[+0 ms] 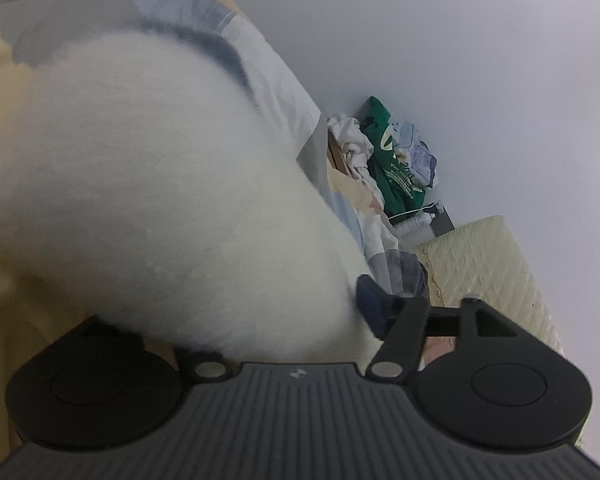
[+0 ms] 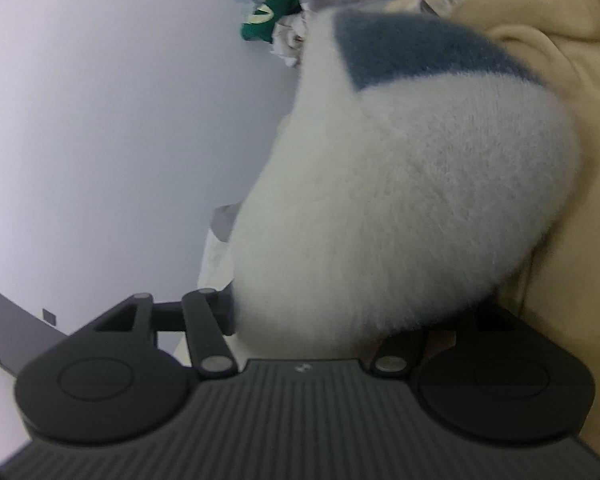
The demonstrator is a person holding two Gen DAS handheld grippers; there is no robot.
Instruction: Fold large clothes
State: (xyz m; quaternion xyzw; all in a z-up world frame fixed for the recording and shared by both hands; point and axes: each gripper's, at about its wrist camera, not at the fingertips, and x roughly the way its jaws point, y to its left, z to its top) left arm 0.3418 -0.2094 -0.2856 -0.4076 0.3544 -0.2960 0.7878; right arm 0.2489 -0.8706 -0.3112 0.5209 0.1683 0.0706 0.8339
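Note:
A white fluffy garment [image 1: 160, 184] with a blue-grey band [image 1: 204, 40] fills the left wrist view and bulges out from between the jaws of my left gripper [image 1: 236, 312]. It covers the left finger, and only the dark right finger [image 1: 374, 308] shows at its edge, so I cannot see whether the pads press on it. In the right wrist view the same garment [image 2: 412, 200], with a blue-grey patch [image 2: 412, 52], is wadded between the jaws of my right gripper [image 2: 352, 312]. It lies against the left finger [image 2: 228, 312] and hides the right one.
Beige bedding [image 1: 4, 300] [image 2: 560, 60] lies under and beside the garment. A pale pillow [image 1: 268, 76] is behind it. A heap with a green garment [image 1: 392, 168] [image 2: 268, 20] and white cloth [image 1: 352, 140] lies by the wall. A cream quilted surface [image 1: 488, 264] is at the right.

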